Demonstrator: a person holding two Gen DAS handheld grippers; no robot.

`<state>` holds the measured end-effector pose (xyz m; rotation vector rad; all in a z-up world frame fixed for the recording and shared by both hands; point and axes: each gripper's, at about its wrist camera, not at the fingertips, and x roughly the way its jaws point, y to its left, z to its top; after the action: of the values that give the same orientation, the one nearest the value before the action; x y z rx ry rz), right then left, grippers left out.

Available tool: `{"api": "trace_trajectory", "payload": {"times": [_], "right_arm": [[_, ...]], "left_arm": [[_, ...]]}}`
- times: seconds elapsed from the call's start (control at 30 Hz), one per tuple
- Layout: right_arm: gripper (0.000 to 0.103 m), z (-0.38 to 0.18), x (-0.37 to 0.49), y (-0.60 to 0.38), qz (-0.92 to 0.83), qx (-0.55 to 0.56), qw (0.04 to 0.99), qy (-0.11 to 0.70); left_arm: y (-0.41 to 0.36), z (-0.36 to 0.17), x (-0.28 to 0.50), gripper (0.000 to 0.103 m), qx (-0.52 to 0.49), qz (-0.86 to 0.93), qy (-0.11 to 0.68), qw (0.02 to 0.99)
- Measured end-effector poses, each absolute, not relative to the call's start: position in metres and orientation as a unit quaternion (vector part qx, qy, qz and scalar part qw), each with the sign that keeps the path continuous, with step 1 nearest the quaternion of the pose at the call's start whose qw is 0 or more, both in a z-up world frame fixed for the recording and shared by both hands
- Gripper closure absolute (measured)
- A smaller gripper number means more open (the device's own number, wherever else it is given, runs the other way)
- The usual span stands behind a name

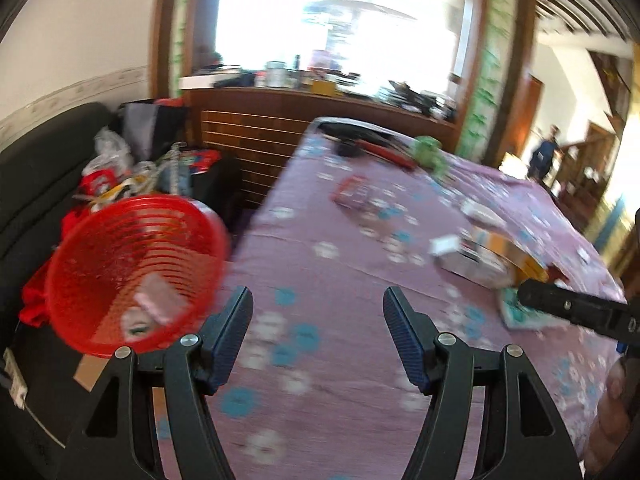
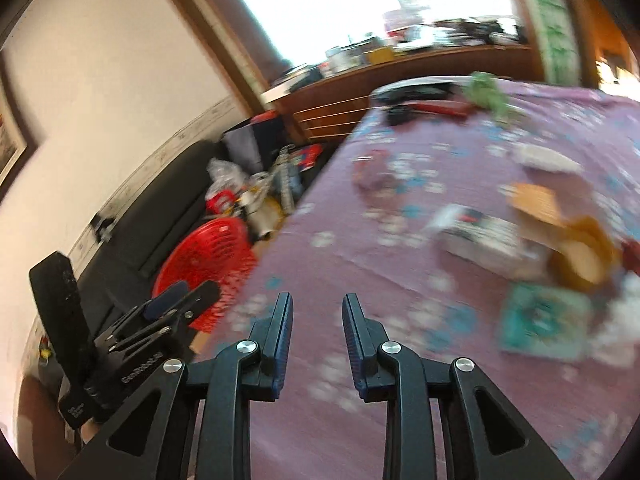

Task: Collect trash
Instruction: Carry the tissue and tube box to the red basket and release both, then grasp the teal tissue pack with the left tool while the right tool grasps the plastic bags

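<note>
Trash: teal packet (image 2: 542, 320) on tablecloth (image 2: 360, 240) | we judge it light, flimsy; pinch its near edge | left gripper (image 1: 318, 334) wide open, empty | right gripper (image 2: 318, 334) part-open, empty | red basket (image 1: 132, 276) beside table

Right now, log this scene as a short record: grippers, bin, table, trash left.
left gripper: open, empty, over the table's near left part
right gripper: open, empty, over the table
bin: red basket beside the table's left edge, some scraps inside
table: purple flowered cloth
trash left: opened box, teal packet, flat wrapper, all on the cloth
far end: green item, blurred
image quality: motion blur, details unclear
</note>
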<state>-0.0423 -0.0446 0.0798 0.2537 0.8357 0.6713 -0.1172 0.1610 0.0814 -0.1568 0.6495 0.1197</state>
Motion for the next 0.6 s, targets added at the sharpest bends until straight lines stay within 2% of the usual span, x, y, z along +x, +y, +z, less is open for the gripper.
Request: {"api": "trace_trajectory", "payload": {"times": [0.03, 0.1, 0.33, 0.43, 0.6], "right_arm": [[0.071, 0.078, -0.042, -0.06, 0.303, 0.124, 0.858, 0.396], [0.06, 0.076, -0.042, -0.092, 0.259, 0.128, 0.873, 0.393], [0.05, 0.05, -0.024, -0.2, 0.108, 0.198, 0.879, 0.42], [0.05, 0.039, -0.013, -0.217, 0.09, 0.221, 0.867, 0.436], [0.042, 0.026, 0.004, -0.215, 0.087, 0.225, 0.856, 0.457]], "left_arm": [[0.152, 0.081, -0.115, 0.035, -0.071, 0.051, 0.321, 0.943], [0.128, 0.08, -0.109, 0.033, -0.055, 0.029, 0.327, 0.943], [0.058, 0.072, -0.081, 0.028, -0.015, -0.056, 0.361, 0.931], [0.035, 0.066, -0.061, 0.027, -0.004, -0.091, 0.382, 0.919], [0.005, 0.059, -0.034, 0.026, 0.011, -0.121, 0.408, 0.905]]}}
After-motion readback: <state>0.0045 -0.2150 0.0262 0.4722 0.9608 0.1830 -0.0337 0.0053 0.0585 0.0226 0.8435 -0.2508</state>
